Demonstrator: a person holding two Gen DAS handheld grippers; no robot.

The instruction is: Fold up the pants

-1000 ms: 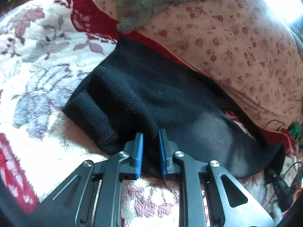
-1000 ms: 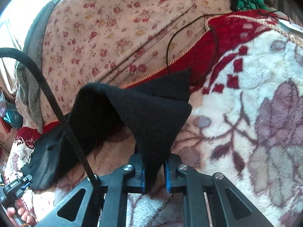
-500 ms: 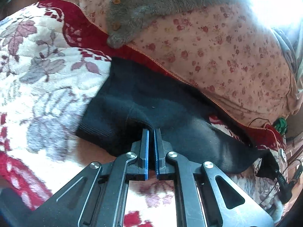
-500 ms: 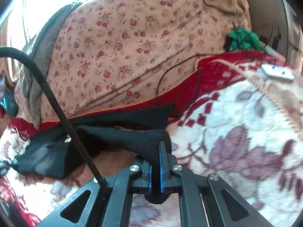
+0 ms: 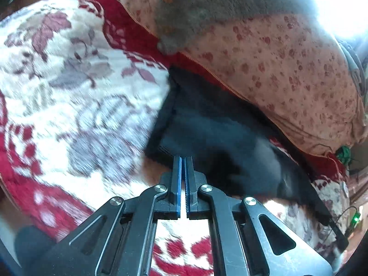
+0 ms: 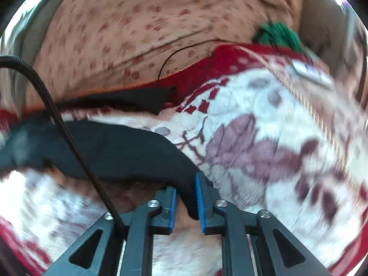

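Pants [image 6: 110, 151] now flatter, between opening right gripper [image 6: 185, 203]; left gripper [image 5: 183, 179] clenched empty.

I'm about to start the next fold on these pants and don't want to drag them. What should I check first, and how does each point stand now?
1. Left gripper free of fabric: ok; it is shut, nothing shows between its pads, its tips at the edge of the black pants.
2. Right gripper free of fabric: not ok; its jaws are opening, but a fold of the pants lies between them.
3. Pants flat on the floral blanket: not ok; the strip near the right gripper is bunched.
4. Black cable off the pants: not ok; it crosses in front of them.
5. Fold edges aligned: cannot tell; both views are blurred.
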